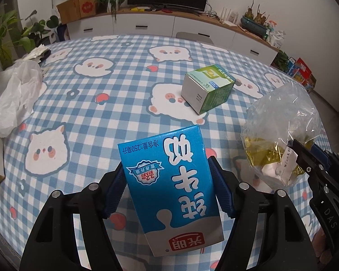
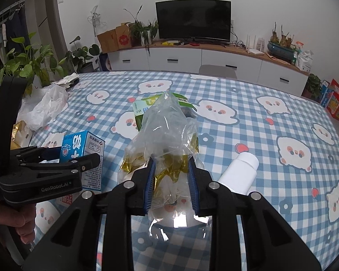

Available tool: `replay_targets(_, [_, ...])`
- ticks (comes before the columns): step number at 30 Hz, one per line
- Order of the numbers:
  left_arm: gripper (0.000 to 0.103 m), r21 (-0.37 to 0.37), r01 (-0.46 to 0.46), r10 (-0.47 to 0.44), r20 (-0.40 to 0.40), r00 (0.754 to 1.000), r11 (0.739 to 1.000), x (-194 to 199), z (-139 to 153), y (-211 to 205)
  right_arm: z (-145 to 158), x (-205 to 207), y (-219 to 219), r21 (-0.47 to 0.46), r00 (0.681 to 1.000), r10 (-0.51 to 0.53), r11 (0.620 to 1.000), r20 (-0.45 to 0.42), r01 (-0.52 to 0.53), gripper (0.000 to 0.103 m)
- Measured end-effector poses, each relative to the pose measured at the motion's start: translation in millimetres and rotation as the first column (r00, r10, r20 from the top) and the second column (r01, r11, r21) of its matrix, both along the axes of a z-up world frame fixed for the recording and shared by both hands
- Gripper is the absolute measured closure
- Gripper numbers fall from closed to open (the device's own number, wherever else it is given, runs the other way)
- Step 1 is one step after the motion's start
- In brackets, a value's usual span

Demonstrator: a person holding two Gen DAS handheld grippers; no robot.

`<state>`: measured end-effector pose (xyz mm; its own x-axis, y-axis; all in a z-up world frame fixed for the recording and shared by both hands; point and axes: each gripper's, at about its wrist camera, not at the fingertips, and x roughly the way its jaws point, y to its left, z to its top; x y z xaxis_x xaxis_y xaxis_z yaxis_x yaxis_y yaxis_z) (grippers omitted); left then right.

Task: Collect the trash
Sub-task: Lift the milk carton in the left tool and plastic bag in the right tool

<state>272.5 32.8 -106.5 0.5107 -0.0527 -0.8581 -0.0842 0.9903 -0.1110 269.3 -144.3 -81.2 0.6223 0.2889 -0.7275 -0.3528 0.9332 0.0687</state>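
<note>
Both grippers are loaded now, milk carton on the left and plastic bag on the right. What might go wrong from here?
1. The right gripper pinches only thin film of the clear plastic bag; it may slip out or spill its gold wrappers.
2. The left gripper clamps the blue milk carton near its lower half, so it could pivot or get crushed.
3. With both grippers full, the green box and white bottle stay on the table.

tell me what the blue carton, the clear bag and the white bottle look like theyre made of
Blue carton: likely coated paperboard, smooth with a slight sheen; sharp folded edges, printed faces.
Clear bag: thin plastic film, glossy; see-through, crinkled, with bright glints.
White bottle: probably plastic, matte; plain, opaque, evenly rounded, though its look leaves this open.
</note>
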Motion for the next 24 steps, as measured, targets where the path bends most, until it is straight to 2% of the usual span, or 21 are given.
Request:
replay_targets(10, [0.036,0.003,0.057,-0.057,0.031,0.998,0.998,-32.7,25.7,-11.5,17.5,-30.7,-3.0,-0.006,1.0,-0.03,1.0,0.006,0.03,0.079])
replay_targets(24, [0.036,-0.008,0.044,-0.043,0.042,0.998,0.999,-100.6,51.6,-11.8,49.5,-89.3,-9.2,0.006,0.998,-0.06,0.998,0.006,0.06,0.079])
